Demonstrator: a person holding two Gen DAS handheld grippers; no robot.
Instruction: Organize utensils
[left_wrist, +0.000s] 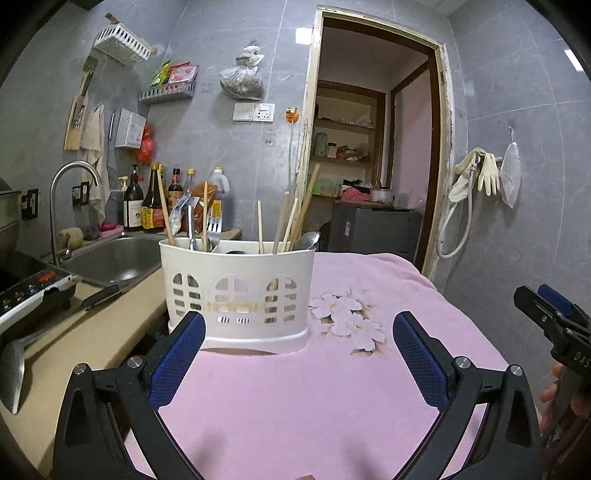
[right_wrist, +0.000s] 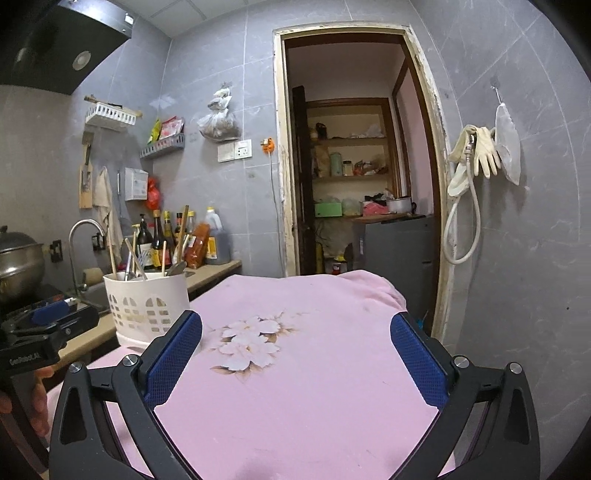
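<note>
A white plastic utensil caddy (left_wrist: 236, 291) stands on the pink cloth, left of a flower print. It holds several wooden chopsticks (left_wrist: 286, 225), a metal spoon (left_wrist: 308, 240) and a fork (left_wrist: 214, 227). My left gripper (left_wrist: 299, 334) is open and empty, just in front of the caddy. My right gripper (right_wrist: 295, 338) is open and empty over the pink cloth, with the caddy (right_wrist: 147, 308) to its left. The right gripper also shows at the right edge of the left wrist view (left_wrist: 554, 317).
The pink cloth (right_wrist: 314, 387) covers the table. A beige counter (left_wrist: 99, 328) with a metal ladle (left_wrist: 22, 354), a sink (left_wrist: 114, 258), a faucet and sauce bottles (left_wrist: 147, 206) lies left. An induction cooker (left_wrist: 33, 288) sits far left. A doorway opens behind.
</note>
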